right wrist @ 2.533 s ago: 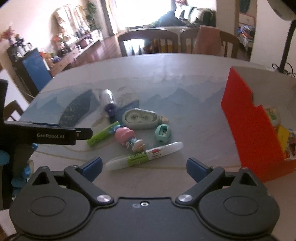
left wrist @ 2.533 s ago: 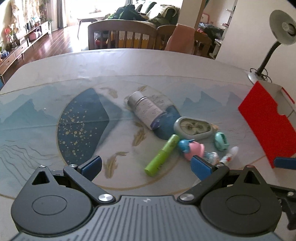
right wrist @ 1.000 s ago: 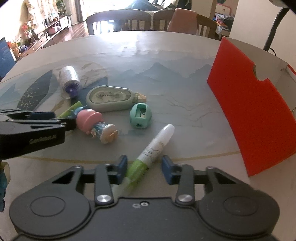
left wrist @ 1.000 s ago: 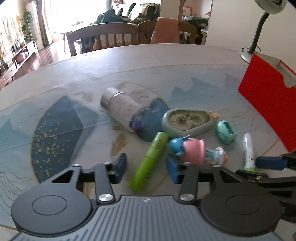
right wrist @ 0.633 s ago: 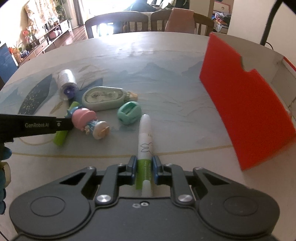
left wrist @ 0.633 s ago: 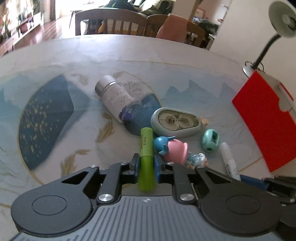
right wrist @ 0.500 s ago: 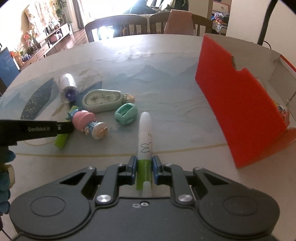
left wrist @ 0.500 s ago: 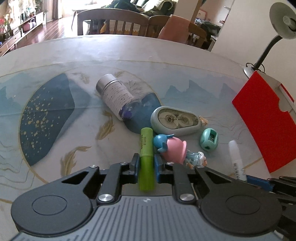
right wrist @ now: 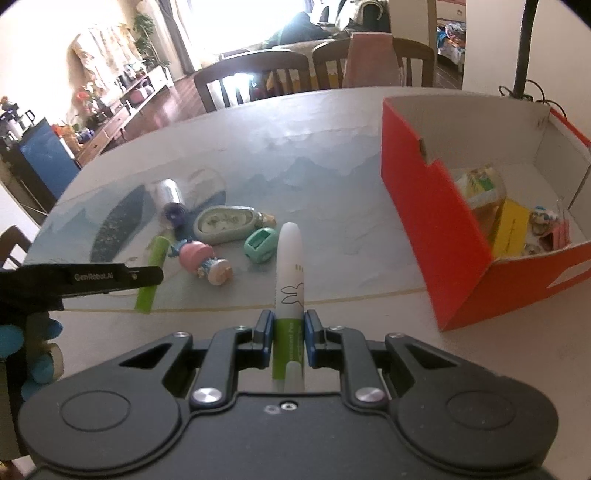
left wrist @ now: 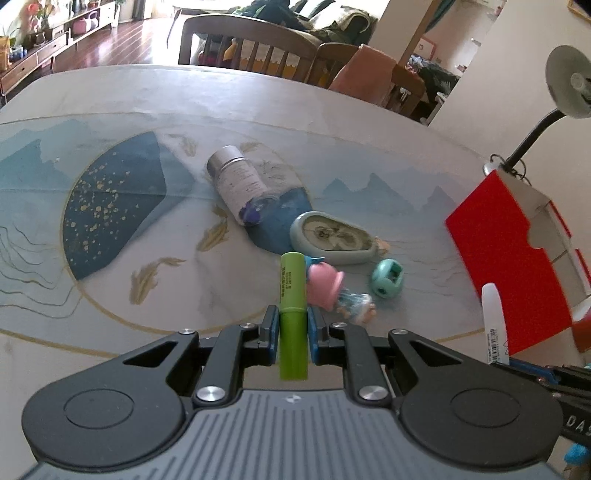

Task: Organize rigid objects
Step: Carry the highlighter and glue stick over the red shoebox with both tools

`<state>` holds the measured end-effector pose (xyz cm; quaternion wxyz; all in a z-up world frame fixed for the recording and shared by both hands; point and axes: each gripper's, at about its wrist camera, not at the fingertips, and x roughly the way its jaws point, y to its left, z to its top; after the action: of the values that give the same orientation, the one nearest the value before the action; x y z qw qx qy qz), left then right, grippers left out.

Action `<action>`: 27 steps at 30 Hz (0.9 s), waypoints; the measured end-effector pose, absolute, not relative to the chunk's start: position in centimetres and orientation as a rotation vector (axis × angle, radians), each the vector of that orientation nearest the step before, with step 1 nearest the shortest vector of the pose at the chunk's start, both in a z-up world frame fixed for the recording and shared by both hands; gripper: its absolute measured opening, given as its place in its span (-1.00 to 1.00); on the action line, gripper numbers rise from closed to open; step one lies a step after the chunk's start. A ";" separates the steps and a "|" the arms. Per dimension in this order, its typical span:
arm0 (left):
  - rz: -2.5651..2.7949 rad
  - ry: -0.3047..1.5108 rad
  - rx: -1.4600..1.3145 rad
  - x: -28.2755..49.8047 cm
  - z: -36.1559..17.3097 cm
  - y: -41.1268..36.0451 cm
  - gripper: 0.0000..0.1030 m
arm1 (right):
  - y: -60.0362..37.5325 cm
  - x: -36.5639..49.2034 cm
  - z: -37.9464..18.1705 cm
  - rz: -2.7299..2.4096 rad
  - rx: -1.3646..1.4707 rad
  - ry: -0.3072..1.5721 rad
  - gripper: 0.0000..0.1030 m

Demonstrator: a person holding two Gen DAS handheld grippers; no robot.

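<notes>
place: home dining room | cues: wooden chairs [left wrist: 243, 48], sofa [left wrist: 325, 26], patterned table [left wrist: 110, 110], sideboard [right wrist: 122, 107]

"GenRobot.AI" on the left gripper [right wrist: 110, 277]; "DAS" on the right gripper [left wrist: 576, 424].

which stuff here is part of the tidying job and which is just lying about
Job:
green tube in left tongs
white pen in right tongs
bottle
tape case
doll
sharpener
red box

Lying about:
lamp
chairs
</notes>
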<state>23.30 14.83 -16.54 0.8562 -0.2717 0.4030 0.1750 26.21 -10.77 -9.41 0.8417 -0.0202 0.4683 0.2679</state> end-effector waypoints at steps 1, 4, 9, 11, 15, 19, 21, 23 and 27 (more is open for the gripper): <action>0.369 0.841 -0.566 23.2 -16.3 14.5 -0.70 | -11.3 26.3 -9.0 0.574 -0.029 0.991 -0.68; 0.380 0.833 -0.569 23.0 -15.8 13.8 -0.70 | -12.7 26.6 -7.9 0.590 -0.007 0.986 -0.68; 0.368 0.817 -0.589 23.0 -14.3 12.5 -0.70 | -15.2 27.5 -5.9 0.599 0.003 0.952 -0.68; 0.350 0.800 -0.594 23.3 -13.3 11.7 -0.70 | -16.2 28.0 -5.1 0.598 0.009 0.942 -0.68; 0.306 0.779 -0.597 24.6 -11.3 9.6 -0.70 | -18.4 29.3 -3.9 0.589 0.010 0.914 -0.68; 0.256 0.769 -0.585 26.3 -9.5 7.4 -0.70 | -20.9 31.1 -3.0 0.563 0.018 0.885 -0.68; 0.237 0.765 -0.573 27.3 -8.8 6.3 -0.70 | -22.2 32.3 -2.7 0.547 0.020 0.872 -0.68; 0.223 0.762 -0.544 28.4 -8.2 5.2 -0.70 | -23.4 33.3 -2.4 0.534 0.023 0.857 -0.68; 0.193 0.773 -0.516 30.8 -7.4 3.1 -0.70 | -25.6 35.3 -2.1 0.504 0.023 0.830 -0.68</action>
<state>30.80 3.07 -7.43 0.8896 -0.2483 0.3721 0.0927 35.25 -25.60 -2.12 0.8843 0.0112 0.3990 0.2423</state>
